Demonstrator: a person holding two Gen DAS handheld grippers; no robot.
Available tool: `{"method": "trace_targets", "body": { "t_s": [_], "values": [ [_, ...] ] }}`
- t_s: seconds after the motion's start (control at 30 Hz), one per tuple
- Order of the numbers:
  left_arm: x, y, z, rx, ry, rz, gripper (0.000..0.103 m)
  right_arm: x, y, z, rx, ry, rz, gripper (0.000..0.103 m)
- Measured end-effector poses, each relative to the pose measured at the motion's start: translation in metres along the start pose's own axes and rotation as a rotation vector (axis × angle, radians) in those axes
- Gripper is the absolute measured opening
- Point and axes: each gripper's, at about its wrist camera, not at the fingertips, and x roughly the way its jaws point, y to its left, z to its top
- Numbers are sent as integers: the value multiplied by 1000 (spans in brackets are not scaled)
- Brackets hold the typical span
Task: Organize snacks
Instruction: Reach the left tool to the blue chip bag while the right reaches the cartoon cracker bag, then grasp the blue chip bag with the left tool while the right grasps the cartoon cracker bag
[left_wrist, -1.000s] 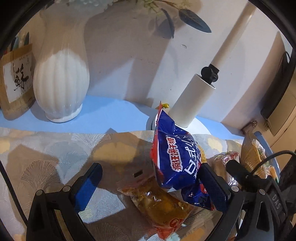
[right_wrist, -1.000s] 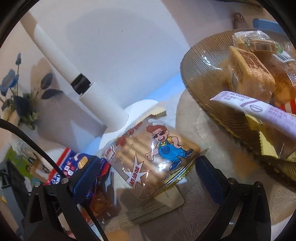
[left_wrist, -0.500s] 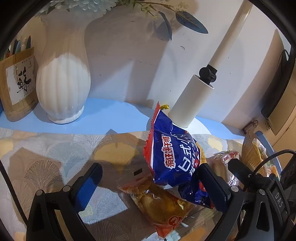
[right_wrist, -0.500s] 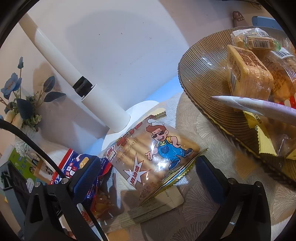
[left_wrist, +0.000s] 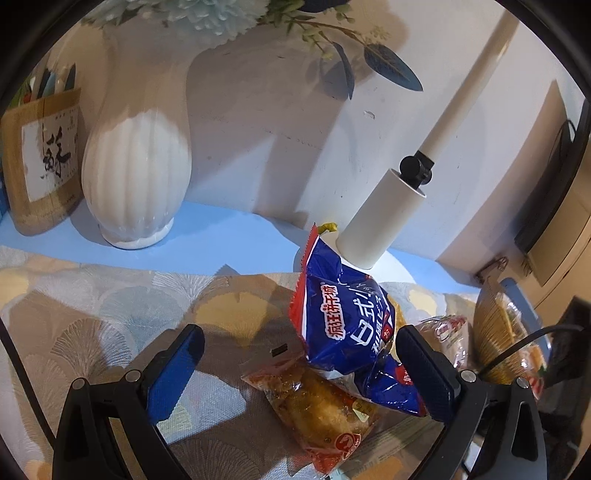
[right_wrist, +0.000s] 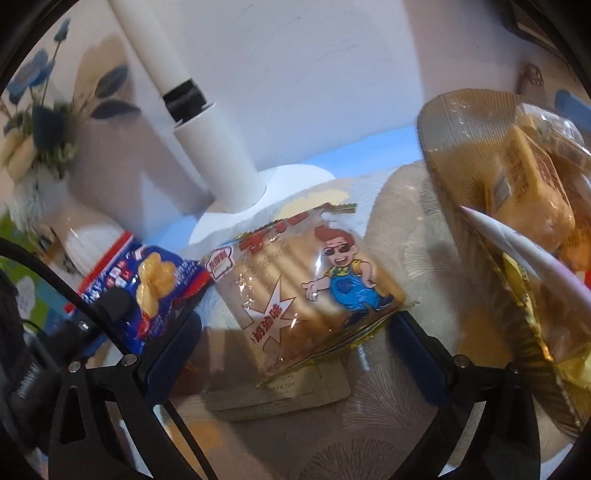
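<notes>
Left gripper (left_wrist: 301, 363): jaws spread wide; blue bag (left_wrist: 341, 325) stands between them, leaning against the right finger; no pinch on it that I can see.
Right gripper (right_wrist: 295, 343): jaws spread; biscuit pack (right_wrist: 306, 288) lies between the fingers, not clamped.
Done: brown tray (right_wrist: 443, 155) at the right end of the table already holds several wrapped snacks, a yellow cake pack (right_wrist: 532, 184) among them.
Left to do: blue bag, biscuit pack and orange pack (left_wrist: 321, 406) all lie on the tablecloth (left_wrist: 92, 302) near the lamp base (right_wrist: 236, 218), outside the tray; a flat paper sachet (right_wrist: 280, 395) lies under the biscuit pack.
Progress: judged partway; at least three packs to move.
Next: likely closing on the biscuit pack, nearest the tray; thin slippery film may slide.
Background: white vase (left_wrist: 136, 173) at the table's back edge, well apart from the snacks.
</notes>
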Motion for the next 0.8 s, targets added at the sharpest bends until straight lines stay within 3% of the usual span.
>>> {"method": "trace_targets", "body": {
  "t_s": [0.13, 0.17, 0.2, 0.27, 0.3, 0.33, 0.37, 0.53, 0.63, 0.73, 0.8],
  "values": [
    [2, 2, 0, -15, 14, -30, 103, 2, -3, 0, 10, -4, 20, 102],
    [2, 2, 0, -16, 12, -34, 101, 1, -2, -1, 3, -11, 16, 94],
    [0, 2, 0, -16, 7, -43, 98, 0, -1, -2, -11, -18, 12, 76],
    [-2, 1, -1, -10, 1, -76, 72, 0, 1, -3, -26, -10, 34, 66],
    [-2, 0, -1, -7, -1, -99, 65, 1, 3, -4, -34, -13, 41, 60],
    [-3, -2, -2, 4, -10, -107, 48, 1, 4, -5, -37, -13, 53, 56],
    [-6, -4, -3, 21, -21, -110, 41, 1, 4, -5, -36, -13, 65, 47],
    [-13, -21, -7, 99, -69, -61, 38, -1, -8, -6, 28, -22, 161, 41],
    [-19, -21, -6, 96, -107, -58, 38, -1, -13, -7, 65, -19, 223, 40],
    [-29, -16, -4, 78, -154, -60, 38, -5, -17, -9, 100, -28, 317, 30],
    [-33, -12, -3, 67, -169, -49, 38, -5, -15, -9, 95, -22, 327, 27]
  ]
}}
